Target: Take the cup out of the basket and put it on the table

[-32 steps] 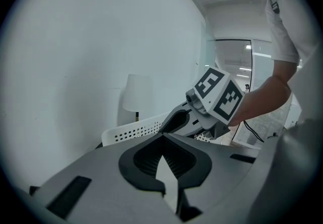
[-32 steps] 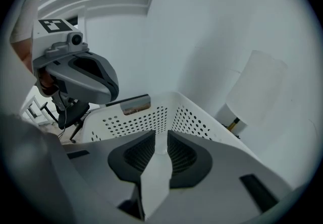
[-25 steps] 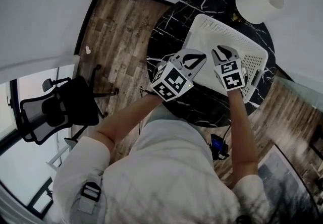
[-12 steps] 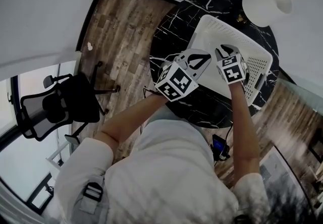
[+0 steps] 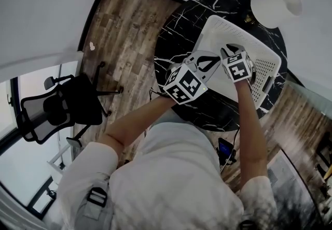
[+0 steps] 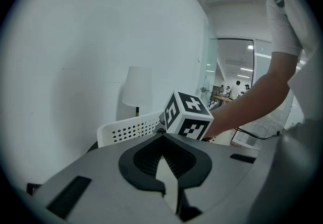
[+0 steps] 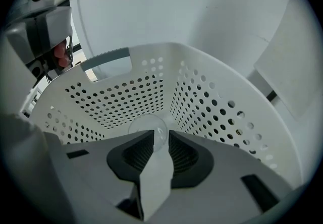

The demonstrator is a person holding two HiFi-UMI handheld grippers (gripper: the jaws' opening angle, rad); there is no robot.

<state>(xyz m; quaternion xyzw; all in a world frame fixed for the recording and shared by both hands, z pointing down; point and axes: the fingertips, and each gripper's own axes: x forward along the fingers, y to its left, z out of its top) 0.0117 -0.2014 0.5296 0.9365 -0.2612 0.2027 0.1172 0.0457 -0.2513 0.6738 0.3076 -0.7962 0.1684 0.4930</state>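
Item: clear cup [image 7: 147, 129]. Location: floor of the white perforated basket [image 7: 202, 102], near the corner where two walls meet.
Right gripper [image 7: 161, 136]: lowered inside the basket, jaws nearly together and pinching the cup's wall.
Left gripper [image 6: 162, 140]: jaws pressed together, holding nothing, held over the basket's left edge.
Basket position: right side of the round black marble table [image 5: 176, 32].
White lamp [image 5: 275, 6]: table's far edge.
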